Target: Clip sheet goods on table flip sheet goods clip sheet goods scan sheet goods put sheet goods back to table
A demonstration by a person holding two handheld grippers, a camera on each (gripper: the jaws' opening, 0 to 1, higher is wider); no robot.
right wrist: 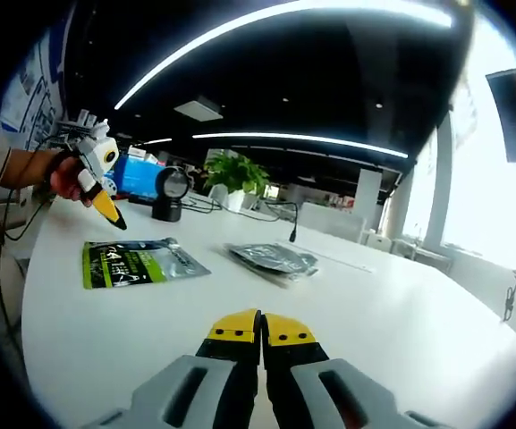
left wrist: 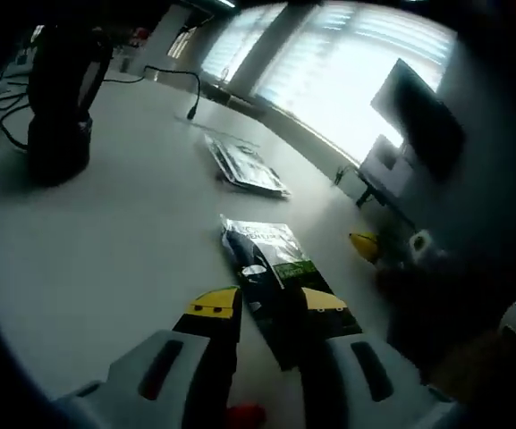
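Observation:
A green and black sheet packet (left wrist: 275, 259) lies flat on the white table (left wrist: 105, 250), just ahead of my left gripper (left wrist: 268, 304). That gripper is open, its yellow-tipped jaws standing to either side of the packet's near end, with nothing held. In the right gripper view the same packet (right wrist: 137, 262) lies at the left, and a hand holds the left gripper (right wrist: 105, 206) a little above the packet's far end. My right gripper (right wrist: 259, 329) is shut on nothing, low over the bare table (right wrist: 374, 322).
A second, darker packet (left wrist: 244, 165) (right wrist: 271, 257) lies further along the table. A black stand (left wrist: 56, 134) (right wrist: 168, 192) with cables sits at one end, near a blue box (right wrist: 137, 174) and a plant (right wrist: 235, 174). A monitor (left wrist: 418, 116) stands by the windows.

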